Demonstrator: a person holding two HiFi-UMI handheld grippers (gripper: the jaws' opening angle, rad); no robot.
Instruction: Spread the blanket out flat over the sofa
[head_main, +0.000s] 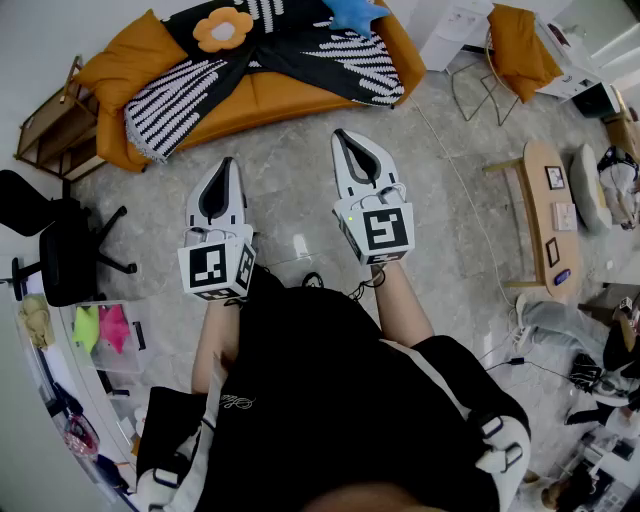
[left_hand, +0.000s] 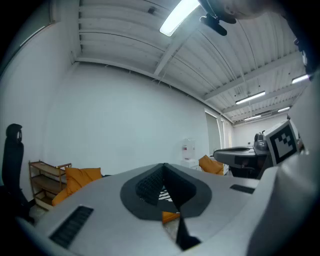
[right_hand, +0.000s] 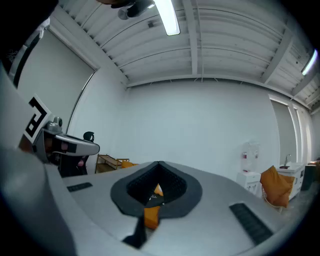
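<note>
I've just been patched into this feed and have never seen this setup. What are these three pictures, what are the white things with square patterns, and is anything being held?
There is no robot arm here. A person stands on the floor with a two-jaw gripper in each hand. The head view comes from a camera on the person's head that looks steeply down. The white pieces in it are the left gripper and the right gripper, and the patterned cubes are part of them. The other two pictures come from cameras riding on each gripper, looking along its jaws into the room. Both pairs of jaws are closed with nothing between them. Ahead stands an orange sofa with a striped blanket lying bunched and twisted across it, not flat. A flower cushion and a blue star cushion sit near its back.
</note>
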